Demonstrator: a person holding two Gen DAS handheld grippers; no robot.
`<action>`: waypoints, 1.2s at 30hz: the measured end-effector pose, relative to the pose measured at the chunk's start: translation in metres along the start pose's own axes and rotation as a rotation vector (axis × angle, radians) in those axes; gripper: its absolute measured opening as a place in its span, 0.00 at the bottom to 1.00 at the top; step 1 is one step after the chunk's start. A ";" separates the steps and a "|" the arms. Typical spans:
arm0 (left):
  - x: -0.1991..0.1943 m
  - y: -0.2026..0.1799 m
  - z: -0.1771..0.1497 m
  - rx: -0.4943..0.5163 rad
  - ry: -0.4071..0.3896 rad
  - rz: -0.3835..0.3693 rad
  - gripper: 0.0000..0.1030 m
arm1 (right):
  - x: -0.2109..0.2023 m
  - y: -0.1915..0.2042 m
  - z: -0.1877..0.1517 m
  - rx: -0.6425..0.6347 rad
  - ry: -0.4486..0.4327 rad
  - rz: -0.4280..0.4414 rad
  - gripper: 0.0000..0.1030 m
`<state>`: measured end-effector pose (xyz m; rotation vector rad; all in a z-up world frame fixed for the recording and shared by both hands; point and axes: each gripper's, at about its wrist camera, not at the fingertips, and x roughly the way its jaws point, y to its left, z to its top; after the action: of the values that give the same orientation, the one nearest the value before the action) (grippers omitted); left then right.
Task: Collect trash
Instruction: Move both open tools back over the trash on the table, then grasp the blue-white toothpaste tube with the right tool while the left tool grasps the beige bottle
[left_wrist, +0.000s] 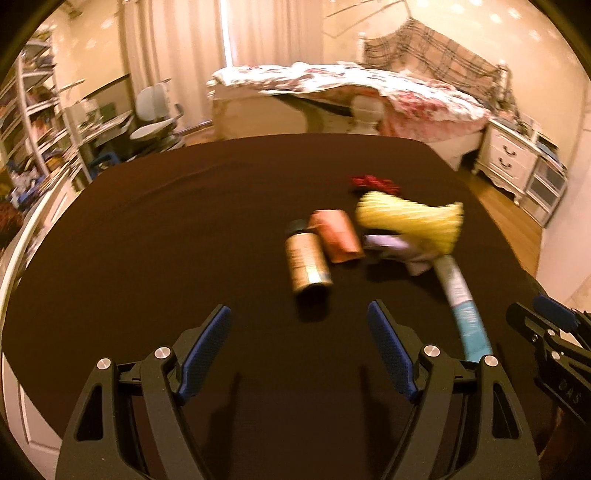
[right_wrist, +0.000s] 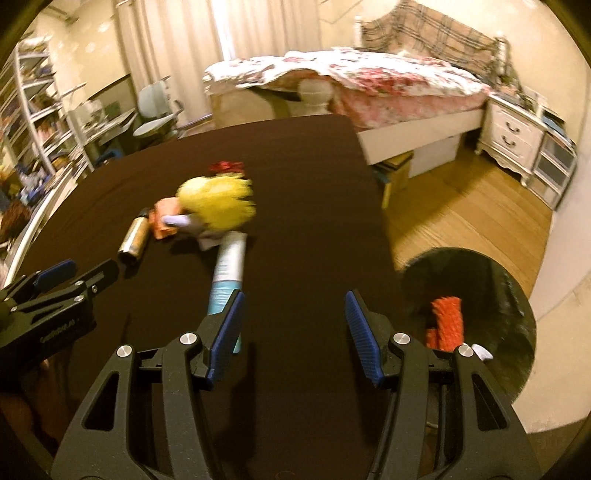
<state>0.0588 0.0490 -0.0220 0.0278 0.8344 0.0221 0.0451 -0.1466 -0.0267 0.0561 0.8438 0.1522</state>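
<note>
Trash lies on a dark brown table (left_wrist: 147, 221): a gold can (left_wrist: 308, 264) on its side, an orange pack (left_wrist: 338, 236), a yellow crinkled bag (left_wrist: 410, 221), a white scrap (left_wrist: 391, 247), a red wrapper (left_wrist: 375, 183) and a white-and-teal tube (left_wrist: 461, 299). My left gripper (left_wrist: 299, 317) is open and empty, just short of the can. My right gripper (right_wrist: 293, 302) is open and empty, its left finger beside the tube (right_wrist: 227, 273). The can (right_wrist: 135, 236), pack (right_wrist: 166, 218) and yellow bag (right_wrist: 218, 203) lie left of it.
A black bin (right_wrist: 509, 295) stands on the floor right of the table (right_wrist: 314, 184), with an orange item (right_wrist: 445, 321) inside. A bed (right_wrist: 388, 81), a nightstand (right_wrist: 513, 133), shelves (left_wrist: 33, 122) and a chair (left_wrist: 155, 114) stand beyond the table.
</note>
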 end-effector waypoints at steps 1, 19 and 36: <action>0.001 0.005 0.000 -0.011 0.003 0.005 0.74 | 0.001 0.005 0.001 -0.011 0.004 0.007 0.53; 0.010 0.020 0.002 -0.055 0.015 -0.016 0.74 | 0.022 0.022 0.004 -0.084 0.045 0.006 0.19; 0.035 0.005 0.021 -0.038 0.032 -0.048 0.74 | 0.035 -0.003 0.019 -0.030 0.031 -0.036 0.18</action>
<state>0.0980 0.0544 -0.0342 -0.0284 0.8665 -0.0066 0.0821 -0.1437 -0.0400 0.0102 0.8730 0.1322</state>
